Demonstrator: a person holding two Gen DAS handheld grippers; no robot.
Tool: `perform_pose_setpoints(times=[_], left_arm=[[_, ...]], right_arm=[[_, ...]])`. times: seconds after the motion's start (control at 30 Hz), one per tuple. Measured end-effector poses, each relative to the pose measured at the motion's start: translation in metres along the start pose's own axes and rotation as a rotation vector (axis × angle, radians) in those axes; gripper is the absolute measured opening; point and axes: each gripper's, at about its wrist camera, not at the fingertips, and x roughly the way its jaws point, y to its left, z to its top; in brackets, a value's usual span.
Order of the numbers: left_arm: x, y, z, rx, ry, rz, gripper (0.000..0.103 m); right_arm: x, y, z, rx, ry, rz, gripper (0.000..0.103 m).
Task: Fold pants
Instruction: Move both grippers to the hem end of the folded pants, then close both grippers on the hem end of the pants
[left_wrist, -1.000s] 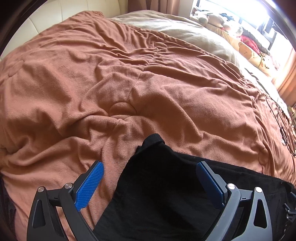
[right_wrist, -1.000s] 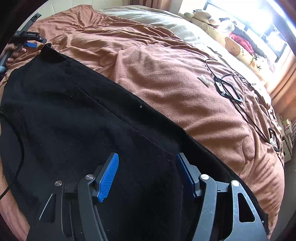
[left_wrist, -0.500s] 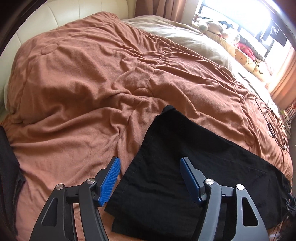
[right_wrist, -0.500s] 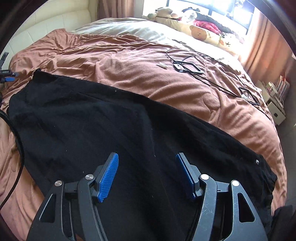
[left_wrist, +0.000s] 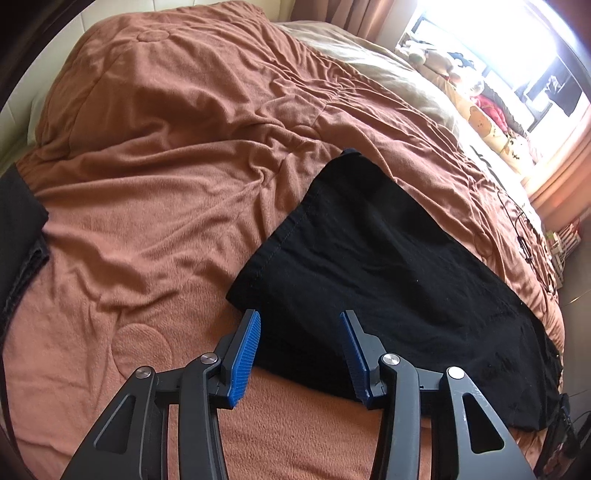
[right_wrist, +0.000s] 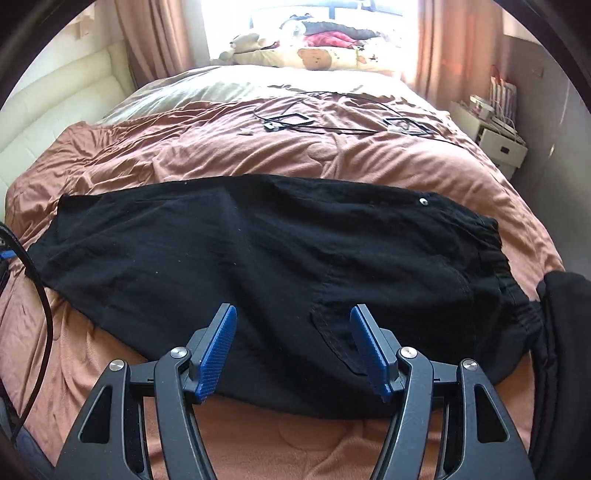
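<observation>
Black pants (left_wrist: 388, 266) lie flat on the brown blanket (left_wrist: 166, 166), folded lengthwise. In the right wrist view the pants (right_wrist: 258, 251) stretch across the bed, leg hems at the left and elastic waistband (right_wrist: 513, 288) at the right. My left gripper (left_wrist: 300, 325) hovers over the near corner of the leg end. Its jaws are closing, with only the cloth lying below them and nothing pressed between the pads. My right gripper (right_wrist: 293, 317) stands open above the seat area near the pants' front edge, holding nothing.
Black cables (right_wrist: 332, 122) lie on the far part of the blanket. Pillows and soft toys (right_wrist: 314, 48) sit under the window. A white nightstand (right_wrist: 495, 140) stands at the right. Dark cloth (left_wrist: 18, 229) lies at the bed's left edge.
Both grippers have drawn back toward the near edge of the bed, so more of the pants shows. The left jaws have narrowed. The right view has rolled until the pants lie level.
</observation>
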Motion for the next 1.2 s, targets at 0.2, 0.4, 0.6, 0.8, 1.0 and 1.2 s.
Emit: perform_pose_setpoints(times=[0.2, 0.4, 0.6, 0.8, 1.0, 1.2], left_arm=[[0.005, 0.002, -0.017, -0.041, 0.002, -0.021, 0.047], [0.013, 0.002, -0.026, -0.068, 0.002, -0.026, 0.047], [0.023, 0.006, -0.028, -0.103, 0.014, -0.033, 0.047], [0.031, 0.009, -0.030, -0.131, 0.025, -0.042, 0.047], [0.045, 0.008, -0.032, -0.146, 0.035, -0.033, 0.047], [0.052, 0.011, -0.027, -0.175, -0.008, -0.019, 0.026]], right_arm=[[-0.013, -0.046, -0.028, 0.179, 0.006, -0.029, 0.062], [-0.021, -0.100, -0.054, 0.407, -0.021, -0.071, 0.062], [-0.014, -0.138, -0.079, 0.601, -0.023, -0.041, 0.062], [0.003, -0.156, -0.088, 0.692, -0.041, 0.036, 0.062], [0.014, -0.168, -0.081, 0.722, -0.067, 0.046, 0.062], [0.015, -0.181, -0.087, 0.772, -0.099, 0.068, 0.057]])
